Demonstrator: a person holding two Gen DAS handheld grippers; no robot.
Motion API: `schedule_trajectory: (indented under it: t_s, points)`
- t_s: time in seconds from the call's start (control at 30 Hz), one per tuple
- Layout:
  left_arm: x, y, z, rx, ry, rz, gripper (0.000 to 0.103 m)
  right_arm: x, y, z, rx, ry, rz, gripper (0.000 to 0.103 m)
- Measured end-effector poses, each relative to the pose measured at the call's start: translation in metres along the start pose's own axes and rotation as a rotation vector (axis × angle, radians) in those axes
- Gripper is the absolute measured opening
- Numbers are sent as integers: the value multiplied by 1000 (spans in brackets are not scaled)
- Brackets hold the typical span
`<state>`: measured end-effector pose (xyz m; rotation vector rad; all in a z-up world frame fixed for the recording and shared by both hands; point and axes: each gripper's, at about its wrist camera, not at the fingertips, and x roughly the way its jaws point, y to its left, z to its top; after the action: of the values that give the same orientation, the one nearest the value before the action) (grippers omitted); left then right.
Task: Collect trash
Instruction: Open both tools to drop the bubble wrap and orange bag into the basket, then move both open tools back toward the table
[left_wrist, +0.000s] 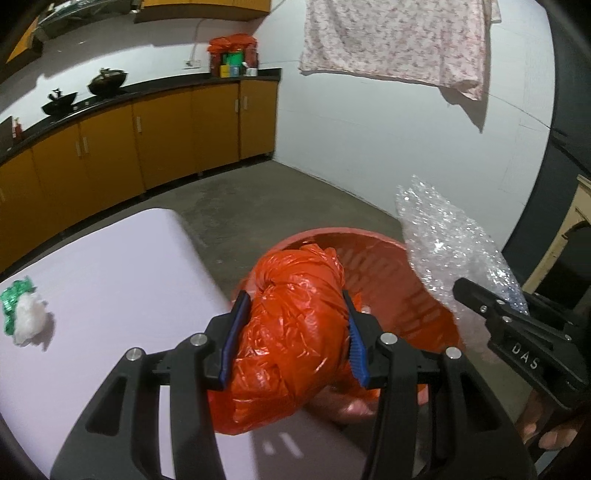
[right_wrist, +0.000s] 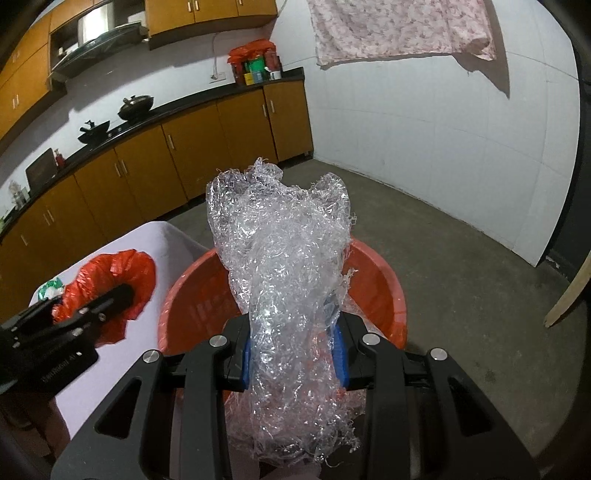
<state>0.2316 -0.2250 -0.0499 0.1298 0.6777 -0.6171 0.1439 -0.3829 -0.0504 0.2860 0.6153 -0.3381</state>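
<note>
Left wrist view: the left gripper (left_wrist: 293, 332) has its fingers clamped on a crumpled orange bag (left_wrist: 291, 332), long axis pointing forward along them, poised over the near rim of the orange basket (left_wrist: 373, 254).

Right wrist view: the right gripper (right_wrist: 293, 350) pinches a clear plastic wad (right_wrist: 284, 266), long axis forward, directly above the basket; likely nearer to dropping.

Open basket (right_wrist: 373, 291) mouth beside table (left_wrist: 110, 266) edge
</note>
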Motion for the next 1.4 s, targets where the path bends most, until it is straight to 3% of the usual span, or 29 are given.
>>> schedule_trajectory:
  t_s: [0.27, 0.6, 0.67, 0.7, 0.9, 1.13, 1.23, 1.4]
  points:
    - [31, -11, 1, 14, 28, -79, 47, 10, -10, 3, 39, 0, -13, 33]
    - [52, -17, -1, 18, 57, -108, 49, 20, -11, 7, 74, -1, 8, 34]
    - [54, -18, -1, 18, 65, -113, 51, 20, -12, 8, 91, -4, 26, 55]
    - [54, -18, -1, 18, 66, -112, 54, 19, -14, 7, 100, -11, 30, 59]
    - [53, -9, -4, -2, 70, -103, 63, 14, -20, 5, 111, -22, 21, 63]
    - [33, 16, -10, -47, 48, -47, 75, 7, -22, 5, 109, -35, -8, 71]
    - [12, 35, -15, -69, 4, 17, 84, 3, -9, 7, 76, -50, 5, 77]
    - [-25, 68, -23, -93, -49, 148, 88, -1, 36, 10, -14, -52, 93, 78]
